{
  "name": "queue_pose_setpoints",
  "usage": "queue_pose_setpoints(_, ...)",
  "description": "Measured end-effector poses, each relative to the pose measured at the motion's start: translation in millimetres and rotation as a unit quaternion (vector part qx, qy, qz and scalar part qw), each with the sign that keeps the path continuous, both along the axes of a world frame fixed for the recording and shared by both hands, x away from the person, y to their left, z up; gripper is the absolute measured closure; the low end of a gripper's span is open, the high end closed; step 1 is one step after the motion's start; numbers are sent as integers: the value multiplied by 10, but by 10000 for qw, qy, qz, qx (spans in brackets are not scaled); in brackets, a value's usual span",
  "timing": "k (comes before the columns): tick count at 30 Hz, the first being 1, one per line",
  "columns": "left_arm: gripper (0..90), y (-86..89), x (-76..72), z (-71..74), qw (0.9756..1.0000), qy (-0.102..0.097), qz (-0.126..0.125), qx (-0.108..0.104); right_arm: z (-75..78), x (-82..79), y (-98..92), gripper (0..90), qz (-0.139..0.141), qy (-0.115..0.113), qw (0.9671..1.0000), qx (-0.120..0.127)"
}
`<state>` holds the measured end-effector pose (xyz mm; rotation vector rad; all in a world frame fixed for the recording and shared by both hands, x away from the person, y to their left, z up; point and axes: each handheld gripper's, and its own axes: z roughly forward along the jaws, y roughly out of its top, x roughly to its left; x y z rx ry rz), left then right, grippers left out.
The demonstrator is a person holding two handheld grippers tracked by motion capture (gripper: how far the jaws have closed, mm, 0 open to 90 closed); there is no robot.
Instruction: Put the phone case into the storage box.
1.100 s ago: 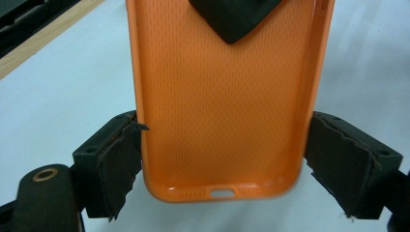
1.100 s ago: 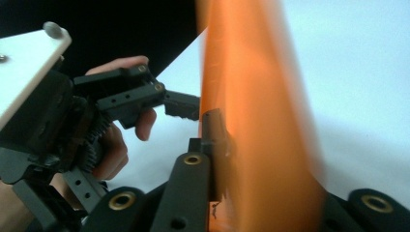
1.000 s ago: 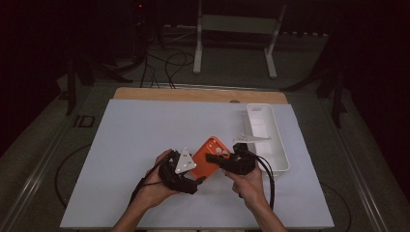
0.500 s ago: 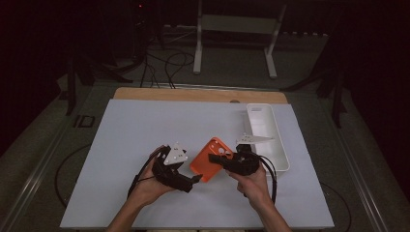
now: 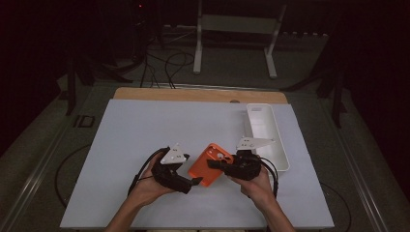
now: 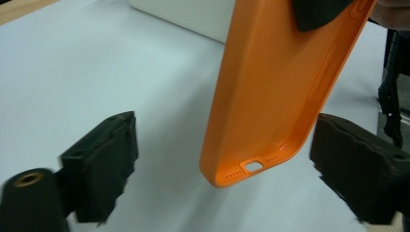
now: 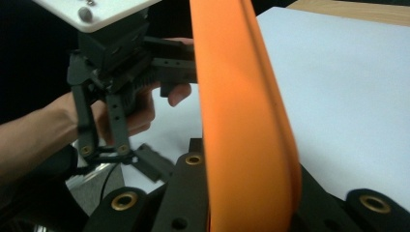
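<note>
An orange phone case (image 5: 205,169) hangs tilted just above the white mat, and my right gripper (image 5: 216,164) is shut on its upper end. In the right gripper view the case (image 7: 241,121) stands edge-on between the closed jaws of the right gripper (image 7: 251,203). My left gripper (image 5: 196,182) is open at the case's lower end. In the left gripper view the charging-port end of the case (image 6: 275,92) sits between the two pads of the left gripper (image 6: 227,164) with gaps on both sides. Its jaws have just been closing.
A long white tray (image 5: 268,135) lies on the mat to the right of my right hand, also seen as the tray (image 6: 188,14) behind the case. A wooden table edge (image 5: 193,94) runs along the back. Stands and cables fill the dark floor beyond.
The left gripper has turned a little, its grey plate shifting slightly left. The case stays in the right gripper, and both hands remain nearly in place.
</note>
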<state>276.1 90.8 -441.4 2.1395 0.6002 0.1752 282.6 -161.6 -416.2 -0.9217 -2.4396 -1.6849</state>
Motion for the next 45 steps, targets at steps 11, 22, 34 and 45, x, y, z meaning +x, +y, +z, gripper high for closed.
queue_pose_setpoints(11,438,48,7,-23,9972,263,-618,-328,44,-32,25,859,565,-202,9982,87)
queue_pose_setpoints(22,697,32,-14,-52,9920,369,-1159,-339,55,-45,45,858,930,-355,9950,6)
queue_pose_setpoints(34,849,47,-46,-62,9918,272,-1164,-451,49,4,19,737,937,-389,9948,-90)
queue_pose_setpoints(45,851,68,-84,-39,9962,-18,-768,-417,49,-1,23,302,272,-387,9986,-238)
